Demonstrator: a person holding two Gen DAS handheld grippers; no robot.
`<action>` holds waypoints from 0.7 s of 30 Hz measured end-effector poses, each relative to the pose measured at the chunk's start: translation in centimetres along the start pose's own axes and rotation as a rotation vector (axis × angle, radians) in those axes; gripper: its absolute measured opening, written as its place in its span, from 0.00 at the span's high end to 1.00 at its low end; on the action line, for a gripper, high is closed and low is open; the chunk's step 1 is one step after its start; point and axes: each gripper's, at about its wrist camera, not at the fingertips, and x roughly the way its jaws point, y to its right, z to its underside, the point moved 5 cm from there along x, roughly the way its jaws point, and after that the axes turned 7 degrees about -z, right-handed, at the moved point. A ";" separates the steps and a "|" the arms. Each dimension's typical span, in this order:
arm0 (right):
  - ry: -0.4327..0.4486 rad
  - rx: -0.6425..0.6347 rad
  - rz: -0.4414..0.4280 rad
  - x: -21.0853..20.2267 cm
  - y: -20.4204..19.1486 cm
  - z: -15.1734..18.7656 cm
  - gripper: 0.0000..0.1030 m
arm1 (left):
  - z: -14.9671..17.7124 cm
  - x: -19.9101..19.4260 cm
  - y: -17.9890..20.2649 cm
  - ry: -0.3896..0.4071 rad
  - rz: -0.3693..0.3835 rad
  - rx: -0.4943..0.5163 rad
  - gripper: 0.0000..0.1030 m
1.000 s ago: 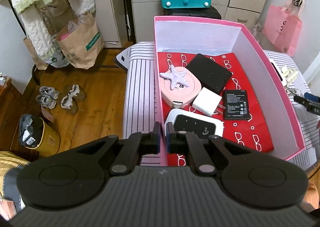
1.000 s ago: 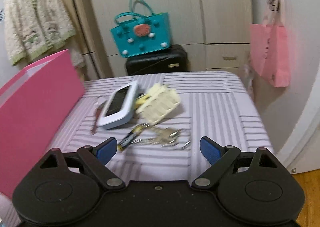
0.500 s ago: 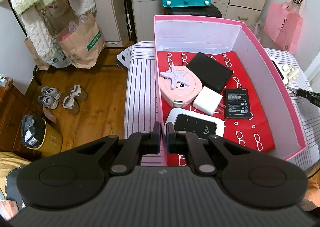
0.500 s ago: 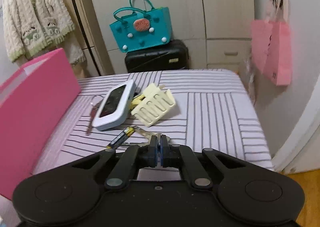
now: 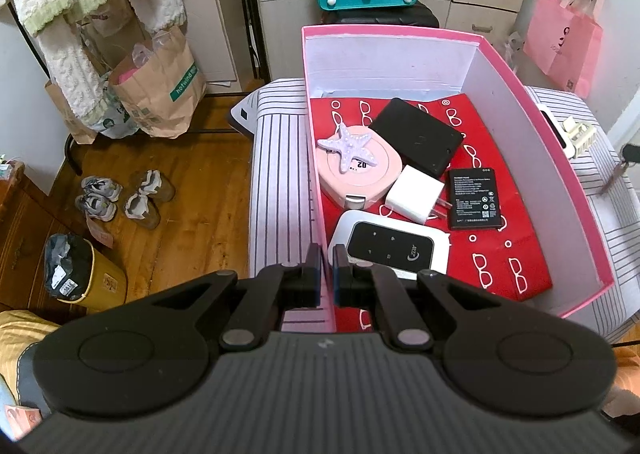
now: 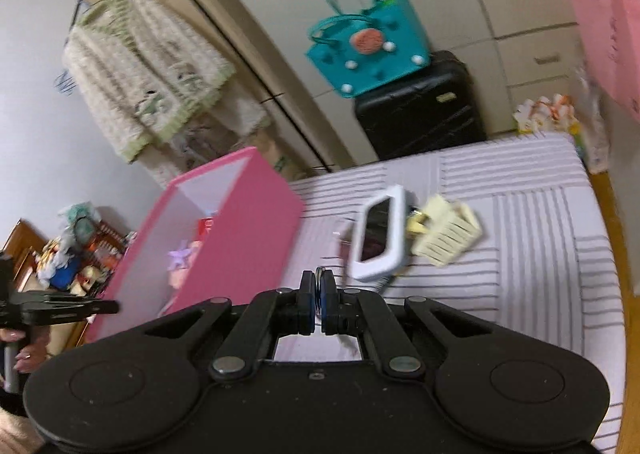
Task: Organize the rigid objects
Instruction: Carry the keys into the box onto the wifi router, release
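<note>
The right gripper (image 6: 319,308), which a second earlier had hung wide open over a key bunch on the striped tabletop (image 6: 520,254), had closed on a thin metal ring, apparently the key ring, and swung up and leftward toward the pink box (image 6: 240,230); in the left wrist view the keys (image 5: 618,170) dangled in mid-air beyond the box's right wall. That suggested the keys were bound for the box. A white-framed device (image 6: 380,238) and a cream hair claw (image 6: 446,242) remained on the table. The left gripper (image 5: 327,274) had not moved, its fingers clamped on the box's near left wall. Inside, a starfish clip (image 5: 350,144) lay on a pink case (image 5: 358,178) marked "02"; the battery (image 5: 474,198) label was too small to read. A paper bag (image 5: 160,94) on the floor read "hotwind".
</note>
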 end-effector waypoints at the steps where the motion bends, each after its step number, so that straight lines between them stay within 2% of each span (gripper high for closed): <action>1: -0.002 -0.013 -0.007 0.0 -0.6 -0.3 0.96 | 0.0 0.0 0.0 -0.001 0.001 0.001 0.95; 6: -0.008 -0.087 -0.069 0.3 -5.1 -1.9 0.96 | 0.5 0.6 0.3 -0.032 0.003 0.021 0.95; 13: -0.044 -0.274 -0.192 2.0 -13.0 -3.4 0.96 | 0.3 -0.1 0.3 -0.042 0.001 0.030 0.94; 16: -0.073 -0.312 -0.261 4.3 -15.6 -3.2 0.96 | 0.1 -0.3 0.5 -0.049 -0.009 0.042 0.94; 21: -0.203 -0.322 -0.327 10.2 -17.9 -1.7 0.96 | 0.3 0.0 0.9 -0.042 -0.026 0.060 0.94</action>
